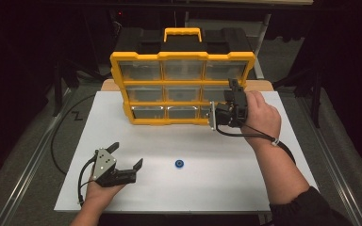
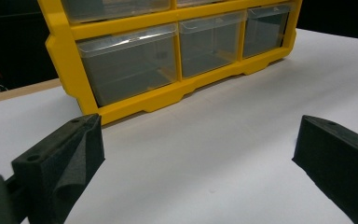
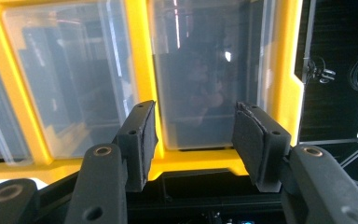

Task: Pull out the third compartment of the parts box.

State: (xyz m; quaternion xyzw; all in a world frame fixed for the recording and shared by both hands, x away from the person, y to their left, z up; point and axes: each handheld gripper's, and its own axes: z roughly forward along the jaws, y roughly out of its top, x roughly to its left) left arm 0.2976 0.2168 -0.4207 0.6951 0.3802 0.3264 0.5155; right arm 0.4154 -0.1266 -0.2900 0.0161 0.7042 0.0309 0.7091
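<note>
A yellow organizer [image 1: 184,55] with clear drawers stands upright at the back of the white table top [image 1: 193,188]. My right gripper [image 1: 219,109] is held up against its right column, at the lower drawers. In the right gripper view the gripper [image 3: 196,135] has its jaws apart before a clear drawer [image 3: 205,70], and I see nothing pressed between the pads. My left gripper [image 1: 126,155] rests low at the front left, its jaws wide apart and empty. In the left gripper view that gripper [image 2: 200,135] faces the organizer's bottom row [image 2: 135,105]. A small blue ring [image 1: 179,164] lies on the table between the hands.
The organizer has a yellow carry handle [image 1: 183,32] on a black top. A cable [image 1: 59,136] loops off the table's left edge. Metal rails run along both sides of the table. The surroundings are dark.
</note>
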